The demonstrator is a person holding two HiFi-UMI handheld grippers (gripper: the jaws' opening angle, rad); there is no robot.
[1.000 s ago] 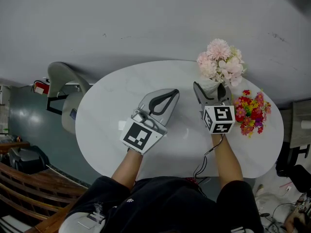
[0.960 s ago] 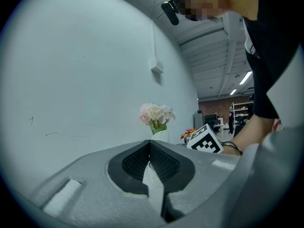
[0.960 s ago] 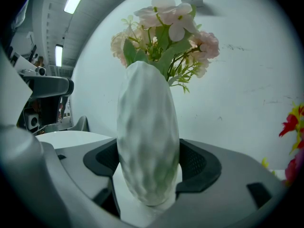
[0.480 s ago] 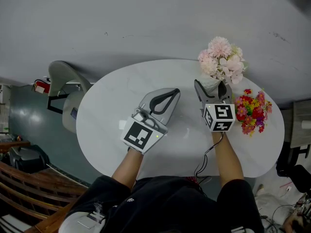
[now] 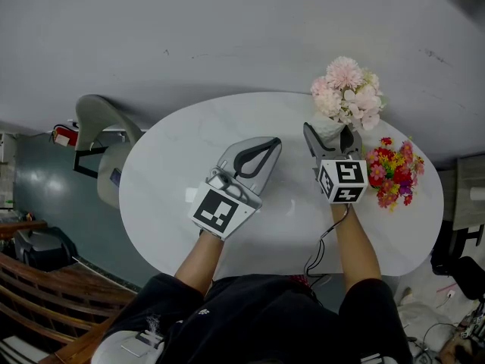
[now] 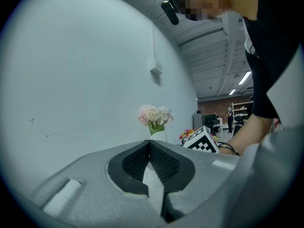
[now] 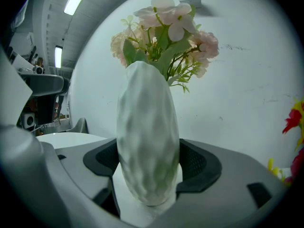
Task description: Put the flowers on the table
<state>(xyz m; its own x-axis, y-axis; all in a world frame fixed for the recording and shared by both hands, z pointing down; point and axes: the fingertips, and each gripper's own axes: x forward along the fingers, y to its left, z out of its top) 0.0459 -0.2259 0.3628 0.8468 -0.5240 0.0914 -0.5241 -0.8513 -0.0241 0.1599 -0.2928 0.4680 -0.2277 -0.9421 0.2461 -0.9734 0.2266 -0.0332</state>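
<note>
The white vase (image 7: pixel 148 137) with its pink flowers (image 7: pixel 164 32) seems to stand upright on the table (image 5: pixel 174 158), long axis vertical, near the far edge. The right gripper (image 5: pixel 330 138) reaches it from the person's side, and its jaws are closed on the vase's belly, one pad against each flank. A red and yellow bunch (image 5: pixel 392 174) lies flat just right of the vase. The left gripper (image 5: pixel 265 147) rests left of the vase, clearly apart, with jaws pressed together on nothing (only a slit shows between the pads). The right gripper is plainly the nearer one. Any release would likely mean opening sideways and backing straight toward the person, minding the bunch beside the right jaw.
</note>
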